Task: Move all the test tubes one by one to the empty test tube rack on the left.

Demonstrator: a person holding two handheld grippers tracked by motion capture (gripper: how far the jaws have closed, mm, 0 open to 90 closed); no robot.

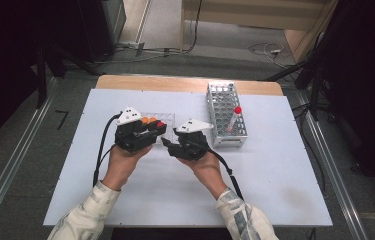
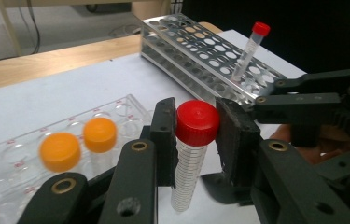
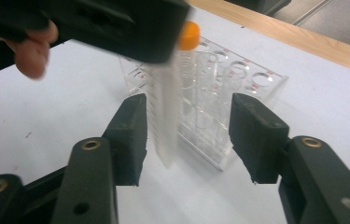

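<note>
White covering spreads over the desk [image 1: 275, 175], whose wooden edge shows at the far side, with grey floor and cables beyond. Two forearms in pale sleeves reach in from the near edge, each hand holding a black hand-held gripper.

Left hand-held gripper [image 2: 195, 126]: its two jaws are closed on the red cap of a clear, graduated tube [image 2: 189, 158], which hangs upright between them with its pointed bottom above the desk. In the high view this left gripper [image 1: 157, 131] sits over the near right end of a clear plastic rack [image 1: 167, 119].

Right hand-held gripper [image 3: 186, 135]: its jaws stand wide apart, one on each side of the tube's lower body [image 3: 165, 116] without touching it. In the high view it [image 1: 171, 145] is just beside the left one, to its right.

The clear plastic rack [image 2: 4, 172] holds two tubes with orange caps [image 2: 60, 151], standing side by side.

A metal rack [image 1: 225, 112] with many round holes lies farther right on the desk. One slimmer tube with a red cap [image 1: 233, 119] leans tilted in it, near its near end.
</note>
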